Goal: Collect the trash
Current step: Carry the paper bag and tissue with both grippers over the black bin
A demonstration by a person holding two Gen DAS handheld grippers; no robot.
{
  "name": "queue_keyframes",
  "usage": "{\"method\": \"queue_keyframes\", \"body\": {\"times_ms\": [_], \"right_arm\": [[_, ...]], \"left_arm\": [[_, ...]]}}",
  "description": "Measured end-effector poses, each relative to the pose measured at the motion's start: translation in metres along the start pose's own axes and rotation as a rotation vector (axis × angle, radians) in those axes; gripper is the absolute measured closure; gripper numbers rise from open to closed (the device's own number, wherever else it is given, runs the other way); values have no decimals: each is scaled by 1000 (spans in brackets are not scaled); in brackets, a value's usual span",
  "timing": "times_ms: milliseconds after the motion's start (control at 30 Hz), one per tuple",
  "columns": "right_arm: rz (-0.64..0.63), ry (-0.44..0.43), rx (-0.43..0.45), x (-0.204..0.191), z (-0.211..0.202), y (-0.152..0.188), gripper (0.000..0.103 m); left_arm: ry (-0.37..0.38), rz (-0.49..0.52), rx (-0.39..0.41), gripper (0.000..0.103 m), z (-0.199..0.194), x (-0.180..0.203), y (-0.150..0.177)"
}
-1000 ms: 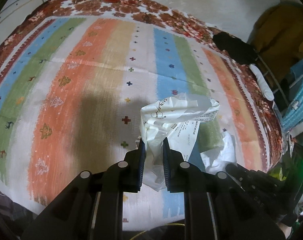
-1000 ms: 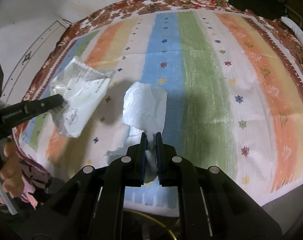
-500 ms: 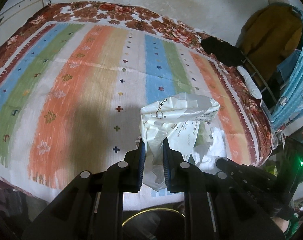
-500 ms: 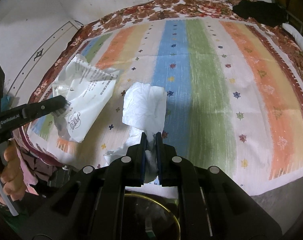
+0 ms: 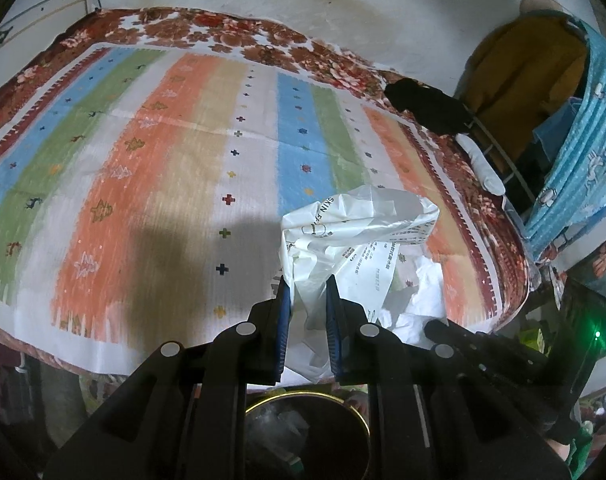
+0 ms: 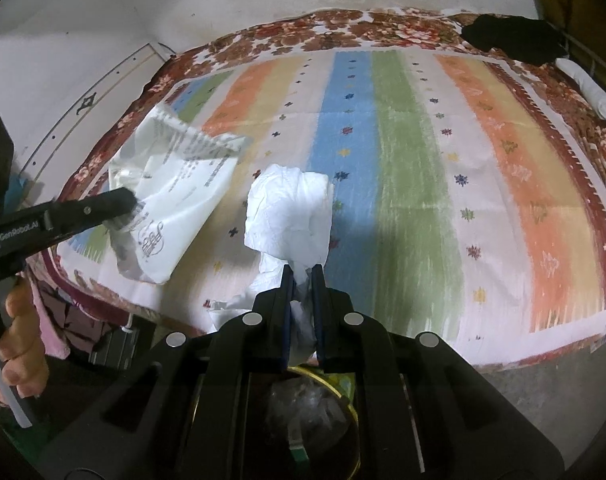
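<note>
A: Where is the trash sitting?

B: The printed plastic bag (image 5: 355, 240) is pinched in the left gripper (image 5: 307, 320), the crumpled tissue (image 6: 291, 216) clamped in the right gripper (image 6: 302, 300), both hanging above the gold-rimmed bin (image 6: 343, 396) at six o'clock.

A: Advice?

B: Centre each over the rim before releasing. "SKIN" is showing on the bag; "GenRobot.AI" on the left gripper's arm.

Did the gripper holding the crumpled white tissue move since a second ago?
Yes. The right gripper with the crumpled white tissue pulled back off the striped bedspread, toward the gold-rimmed bin below.
</note>
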State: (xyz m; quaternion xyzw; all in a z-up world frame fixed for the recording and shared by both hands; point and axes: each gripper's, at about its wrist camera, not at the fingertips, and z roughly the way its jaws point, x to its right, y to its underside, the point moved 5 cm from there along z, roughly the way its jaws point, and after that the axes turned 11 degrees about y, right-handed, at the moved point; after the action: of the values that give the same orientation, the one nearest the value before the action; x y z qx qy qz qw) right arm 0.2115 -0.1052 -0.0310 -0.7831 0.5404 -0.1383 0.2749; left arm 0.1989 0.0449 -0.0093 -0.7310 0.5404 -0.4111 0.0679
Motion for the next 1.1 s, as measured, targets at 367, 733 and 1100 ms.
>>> {"method": "queue_keyframes", "body": {"times_ms": [367, 733, 1100], "right_arm": [[25, -1, 4, 0, -18, 35, 95], [-16, 42, -28, -6, -24, 76, 95], [-51, 52, -66, -15, -28, 116, 95]], "left_arm": [[4, 36, -4, 88, -12, 10, 33], [-40, 41, -43, 87, -18, 6, 85], [-50, 67, -69, 87, -21, 4, 109]]}}
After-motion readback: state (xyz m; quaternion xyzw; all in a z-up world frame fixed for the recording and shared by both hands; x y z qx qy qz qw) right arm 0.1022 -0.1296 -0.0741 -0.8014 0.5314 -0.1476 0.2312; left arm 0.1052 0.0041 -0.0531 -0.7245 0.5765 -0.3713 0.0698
